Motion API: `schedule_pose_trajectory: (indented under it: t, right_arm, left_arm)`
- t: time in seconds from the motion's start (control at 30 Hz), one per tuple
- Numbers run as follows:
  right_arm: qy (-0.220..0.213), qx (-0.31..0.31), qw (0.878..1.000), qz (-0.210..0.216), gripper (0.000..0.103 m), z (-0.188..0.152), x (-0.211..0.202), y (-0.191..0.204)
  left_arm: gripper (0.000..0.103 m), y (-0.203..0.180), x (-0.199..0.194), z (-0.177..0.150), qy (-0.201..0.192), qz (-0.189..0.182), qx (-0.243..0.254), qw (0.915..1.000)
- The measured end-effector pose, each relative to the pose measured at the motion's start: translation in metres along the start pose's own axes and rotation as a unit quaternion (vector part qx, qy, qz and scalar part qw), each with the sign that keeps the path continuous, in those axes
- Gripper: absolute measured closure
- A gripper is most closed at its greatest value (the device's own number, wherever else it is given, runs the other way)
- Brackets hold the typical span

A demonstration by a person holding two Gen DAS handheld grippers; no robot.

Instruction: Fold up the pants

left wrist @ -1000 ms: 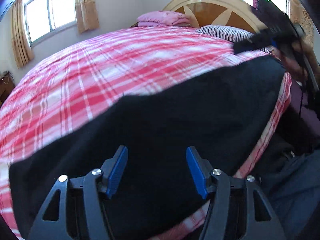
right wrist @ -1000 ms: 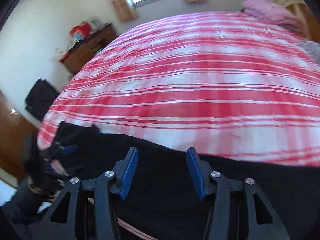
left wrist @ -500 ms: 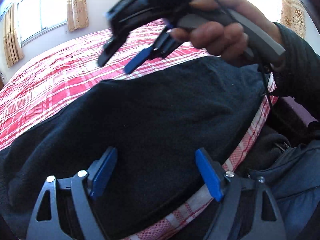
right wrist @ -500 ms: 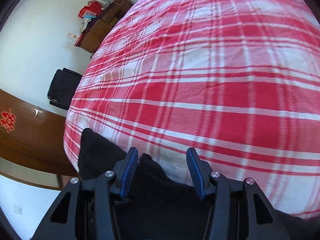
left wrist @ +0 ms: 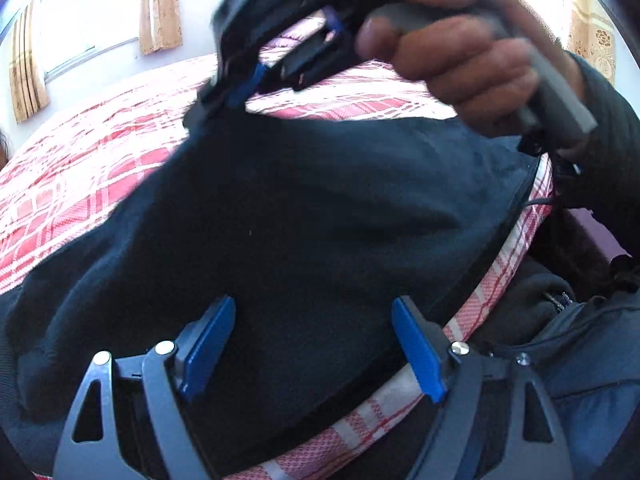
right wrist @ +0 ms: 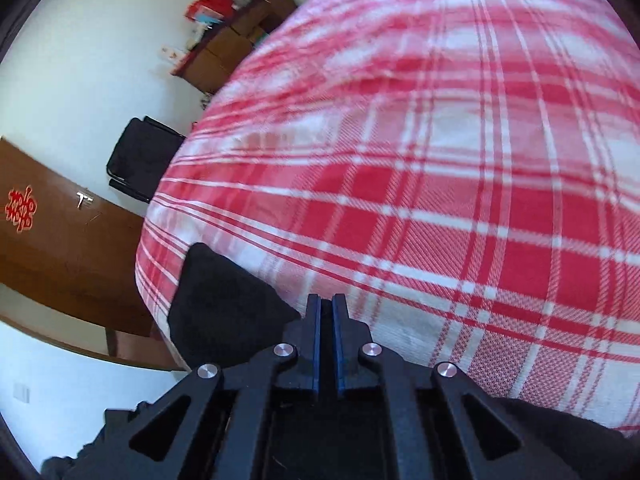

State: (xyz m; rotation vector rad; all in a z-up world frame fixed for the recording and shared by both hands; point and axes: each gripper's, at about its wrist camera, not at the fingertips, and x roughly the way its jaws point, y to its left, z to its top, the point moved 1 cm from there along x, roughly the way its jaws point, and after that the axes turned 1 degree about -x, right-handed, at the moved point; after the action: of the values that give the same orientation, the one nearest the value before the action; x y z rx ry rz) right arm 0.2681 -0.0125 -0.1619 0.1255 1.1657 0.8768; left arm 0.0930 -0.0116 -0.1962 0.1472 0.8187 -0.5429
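**Right jaws pinched at the pants' far edge; left jaws spread wide above the cloth**

Your right gripper (right wrist: 327,308) is closed down, its two blue pads almost meeting. In the left wrist view its tip sits at the raised far edge of the black fabric pants (left wrist: 304,216), and the cloth there peaks up toward it; blur hides the pinch itself, and the right wrist view shows no cloth in the slit between the pads. Your right hand (left wrist: 468,60) wraps the grey handle.

Your left gripper (left wrist: 320,344) stands wide apart. Its two blue pads sit over the near part of the pants, black cloth showing in the gap between them, neither pad pressing on it that you can see.

Count: two grippers, four blue pads, one pair of pants, one bed.

The pants lie spread along the near edge of the red-and-white plaid bedspread (right wrist: 460,200), running out from under the left gripper toward the right one. In the right wrist view a black corner of them (right wrist: 220,292) lies just left of the closed jaws, near the bed's corner.

Off the bed: one brown wooden cabinet (right wrist: 228,52) against the wall, one black bag (right wrist: 140,160) on the floor.
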Motion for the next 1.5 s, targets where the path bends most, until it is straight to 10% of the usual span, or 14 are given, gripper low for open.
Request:
schedule_pose_trajectory:
  t: [0.17, 0.37, 0.47, 1.0, 1.5]
  right_arm:
    - [0.000, -0.018, 0.996, -0.093, 0.099, -0.001, 0.028, -0.016]
    - [-0.019, -0.007, 0.998, -0.064, 0.093, -0.009, 0.023, -0.033]
    - [-0.041, -0.032, 0.995, -0.083, 0.060, -0.017, -0.006, -0.028]
    - [0.006, -0.174, 0.946, -0.272, 0.058, -0.149, -0.070, -0.054]
    - [-0.053, -0.143, 0.943, -0.294, 0.051, -0.174, -0.113, -0.074]
  left_arm:
    - [0.016, -0.009, 0.004, -0.003, 0.001, 0.012, 0.022, 0.9997]
    - [0.015, -0.010, 0.002, -0.002, -0.005, 0.011, 0.016, 0.9998]
    - [0.015, -0.003, 0.000, -0.001, -0.006, 0.010, 0.003, 0.9999]
    - [0.011, 0.027, -0.007, 0.001, 0.010, 0.070, -0.052, 0.9961]
    - [0.009, 0.014, -0.012, 0.024, 0.001, 0.089, -0.035, 0.9954]
